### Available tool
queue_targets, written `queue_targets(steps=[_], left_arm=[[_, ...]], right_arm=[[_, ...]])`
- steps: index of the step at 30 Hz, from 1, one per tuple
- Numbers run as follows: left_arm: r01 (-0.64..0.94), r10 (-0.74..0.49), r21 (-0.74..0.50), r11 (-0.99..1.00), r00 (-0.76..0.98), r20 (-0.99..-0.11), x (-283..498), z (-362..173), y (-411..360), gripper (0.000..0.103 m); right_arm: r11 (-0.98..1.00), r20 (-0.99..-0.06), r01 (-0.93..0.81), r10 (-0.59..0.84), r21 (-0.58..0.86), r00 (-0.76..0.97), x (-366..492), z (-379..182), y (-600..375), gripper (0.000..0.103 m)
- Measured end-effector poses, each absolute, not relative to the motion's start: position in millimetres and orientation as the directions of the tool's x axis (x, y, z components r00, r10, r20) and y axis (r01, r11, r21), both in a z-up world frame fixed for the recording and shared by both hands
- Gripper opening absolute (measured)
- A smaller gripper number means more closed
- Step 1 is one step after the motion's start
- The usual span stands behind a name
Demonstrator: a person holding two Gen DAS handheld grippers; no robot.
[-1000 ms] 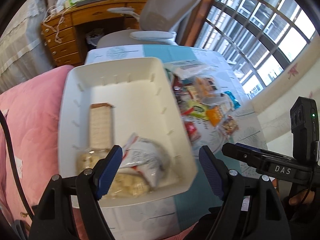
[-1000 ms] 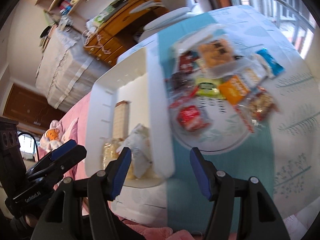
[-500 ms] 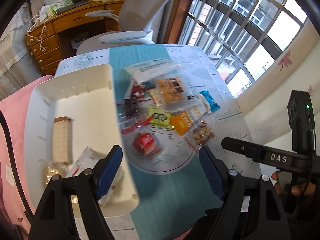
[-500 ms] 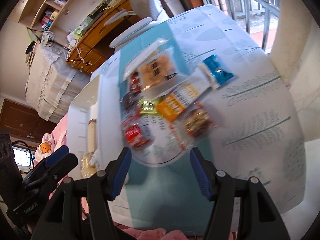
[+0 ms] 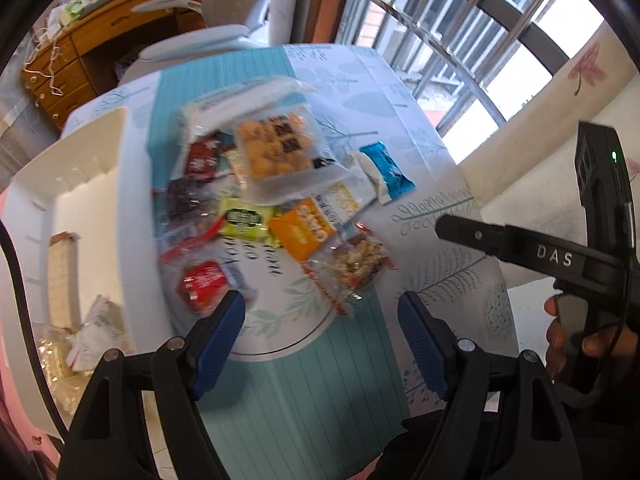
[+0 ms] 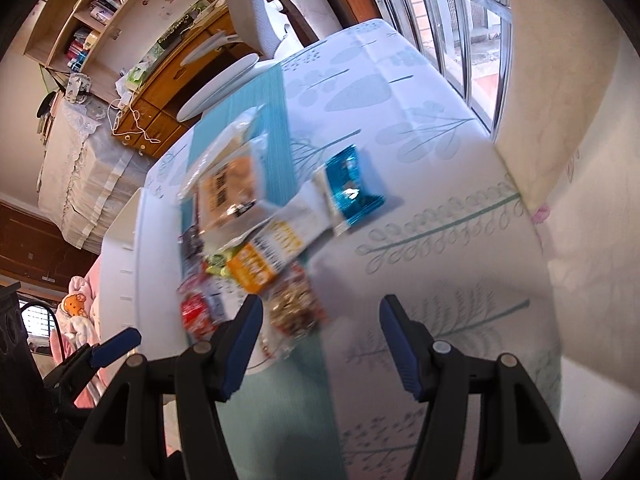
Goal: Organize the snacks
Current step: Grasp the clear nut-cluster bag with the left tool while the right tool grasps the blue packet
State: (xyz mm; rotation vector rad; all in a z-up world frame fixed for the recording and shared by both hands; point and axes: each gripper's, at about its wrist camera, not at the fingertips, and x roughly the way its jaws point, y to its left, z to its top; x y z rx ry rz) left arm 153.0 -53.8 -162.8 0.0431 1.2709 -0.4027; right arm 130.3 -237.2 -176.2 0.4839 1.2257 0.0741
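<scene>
Two hand-held tools hang over a table (image 5: 452, 264) covered in a leaf-printed white and teal cloth, where a loose pile of plastic-wrapped snacks awaits sorting. The left tool (image 5: 322, 334) stands wide open with nothing between its blue pads; just ahead of it lie a small red foil packet (image 5: 202, 282) and a clear bag of mixed nuts (image 5: 358, 262). Farther ahead sit an orange sachet (image 5: 306, 228), a green sachet (image 5: 244, 220), a blue foil bar (image 5: 388, 170) and a clear pouch of golden puffed bites (image 5: 276, 150). The white plastic bin (image 5: 100, 160), off to the left tool's left, already holds a few packs. The right tool (image 6: 320, 338) is likewise open and empty, the nut bag just ahead of its left pad.

The packets look light, crinkly and slippery (the puffed bites are probably crushable). A gentle pinch across a sealed end or the flat middle of one outlying pack, such as the nut bag, seems the safest hold.
</scene>
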Motion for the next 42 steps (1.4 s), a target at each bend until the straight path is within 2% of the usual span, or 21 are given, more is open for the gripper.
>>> queue_targets(steps=[13, 20, 25, 29, 32, 36, 42], left_arm=[[0.310, -0.231, -0.190, 0.932, 0.099, -0.968, 176, -221, -109, 0.078], [0.260, -0.191, -0.168, 0.951, 0.068, -0.979, 187, -245, -122, 0.077], [0.286, -0.162, -0.137, 0.949, 0.066, -0.985, 191, -251, -134, 0.075], [0.313, -0.146, -0.117, 0.942, 0.069, -0.987, 194, -255, -146, 0.074], [0.327, -0.134, -0.102, 0.940, 0.075, -0.988, 197, -257, -153, 0.069], [0.340, -0.141, -0.108, 0.934, 0.073, -0.987, 201, -259, -158, 0.070], [0.340, -0.178, -0.148, 0.928, 0.058, -0.982, 210, -270, -160, 0.074]], right_arm=[[0.923, -0.864, 0.082, 0.317, 0.376, 0.390, 170, -202, -256, 0.061], [0.942, -0.870, 0.025, 0.299, 0.335, 0.393, 190, -217, -254, 0.061], [0.954, -0.874, -0.019, 0.281, 0.298, 0.396, 202, -228, -248, 0.061], [0.959, -0.872, -0.053, 0.277, 0.280, 0.403, 207, -232, -244, 0.058], [0.957, -0.874, -0.064, 0.285, 0.284, 0.394, 212, -235, -242, 0.053], [0.957, -0.879, -0.068, 0.285, 0.281, 0.382, 216, -241, -241, 0.045], [0.954, -0.872, -0.067, 0.296, 0.293, 0.389, 218, -244, -242, 0.044]])
